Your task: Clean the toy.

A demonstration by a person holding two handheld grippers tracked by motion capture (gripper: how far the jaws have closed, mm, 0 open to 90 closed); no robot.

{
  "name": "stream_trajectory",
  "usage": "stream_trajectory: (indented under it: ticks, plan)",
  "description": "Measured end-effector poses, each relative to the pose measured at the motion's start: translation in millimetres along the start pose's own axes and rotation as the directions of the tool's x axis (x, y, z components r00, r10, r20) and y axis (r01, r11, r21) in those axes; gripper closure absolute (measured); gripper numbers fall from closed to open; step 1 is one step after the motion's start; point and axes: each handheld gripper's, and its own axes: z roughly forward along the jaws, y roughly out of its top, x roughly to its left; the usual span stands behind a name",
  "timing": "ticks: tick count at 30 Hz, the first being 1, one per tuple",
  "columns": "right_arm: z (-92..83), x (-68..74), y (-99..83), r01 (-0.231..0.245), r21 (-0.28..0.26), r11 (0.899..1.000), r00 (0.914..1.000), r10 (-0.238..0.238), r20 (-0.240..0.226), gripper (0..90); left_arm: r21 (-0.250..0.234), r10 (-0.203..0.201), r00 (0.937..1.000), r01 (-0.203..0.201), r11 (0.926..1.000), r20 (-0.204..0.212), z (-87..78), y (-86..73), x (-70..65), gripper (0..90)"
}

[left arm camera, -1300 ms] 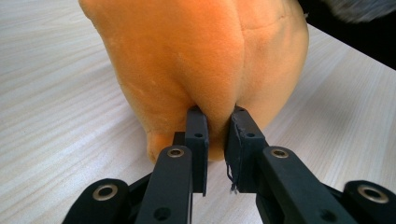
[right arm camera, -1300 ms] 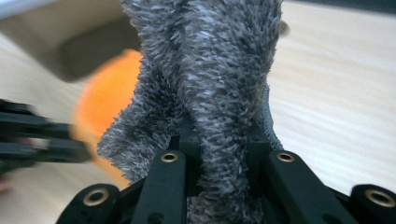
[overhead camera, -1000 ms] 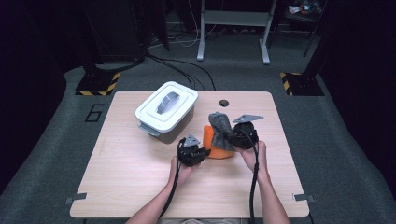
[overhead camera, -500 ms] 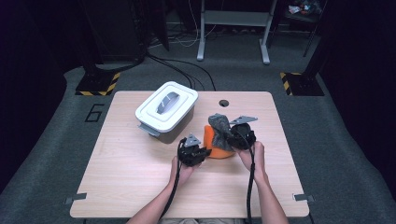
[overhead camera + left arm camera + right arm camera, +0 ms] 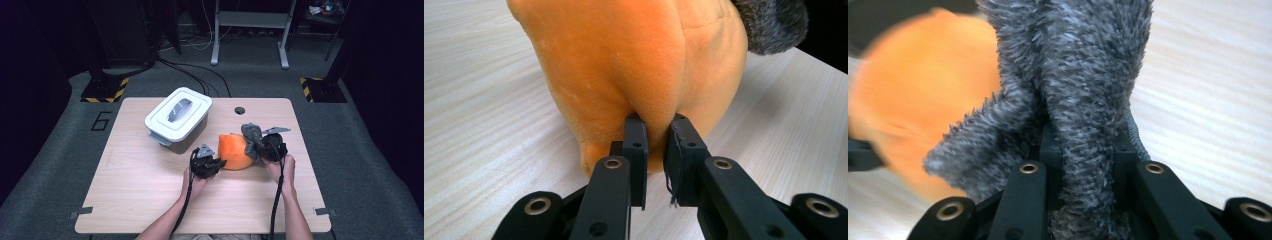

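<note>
You are holding a soft toy with both grippers. The orange plush (image 5: 235,151) is round and fat like a ball, with short, smooth fuzz. Your left gripper (image 5: 656,150) has its two black jaws almost shut, and they pinch a small fold of that orange fuzz low on the toy. The grey fluffy part (image 5: 1083,90) is long and floppy, with thick, shaggy hairs. Your right gripper (image 5: 1083,165) has its jaws squeezed tight on that grey part, which pokes up between them. In the high view the grey part (image 5: 252,137) sits at the right side of the orange plush, between your two hands.

The toy is on the table (image 5: 125,200), near the middle and a bit to your right, between your left gripper (image 5: 206,162) and your right gripper (image 5: 270,146). The table is pale wood with fine lines and has a small round hole (image 5: 239,110) near its far edge. The floor (image 5: 60,150) is grey carpet, and the room around it is dark, with cables lying behind the table.

A white box (image 5: 177,119) with rounded corners stands just left of the toy. Its lid is on, so you cannot tell what is inside.
</note>
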Motion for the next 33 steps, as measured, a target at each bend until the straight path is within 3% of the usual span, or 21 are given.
stream_trajectory:
  ticks: [9, 15, 20, 26, 33]
  plan:
    - [24.5, -17.8, -17.7, -0.062, 0.091, 0.994, 0.9981, 0.061, 0.015, 74.9, 0.001, -0.003, 1.0, 0.003, 1.0, 0.004, 0.0, -0.2, 0.8, 79.8]
    - [36.8, -27.2, -27.9, -0.119, 0.132, 0.984, 0.9918, 0.124, -0.03, 74.9, 0.004, 0.001, 1.0, -0.001, 1.0, 0.002, -0.4, -0.9, 1.8, 79.8]
    - [19.8, -27.9, -24.6, -0.098, 0.086, 0.992, 0.9949, 0.099, -0.018, 74.9, 0.007, -0.013, 0.9999, 0.013, 0.9999, 0.0, -0.9, -0.8, 2.0, 79.8]
    - [-13.5, -27.4, -16.6, -0.095, -0.006, 0.995, 0.9931, 0.094, -0.07, 74.9, -0.001, -0.019, 0.9998, 0.019, 0.9998, -0.003, -0.8, -2.3, 2.7, 79.8]
    - [-44.2, -5.3, 2.3, -0.023, -0.09, 0.996, 0.9917, 0.012, -0.128, 74.9, 0.002, -0.019, 0.9998, 0.019, 0.9998, 0.0, -0.5, -0.7, 3.4, 79.7]
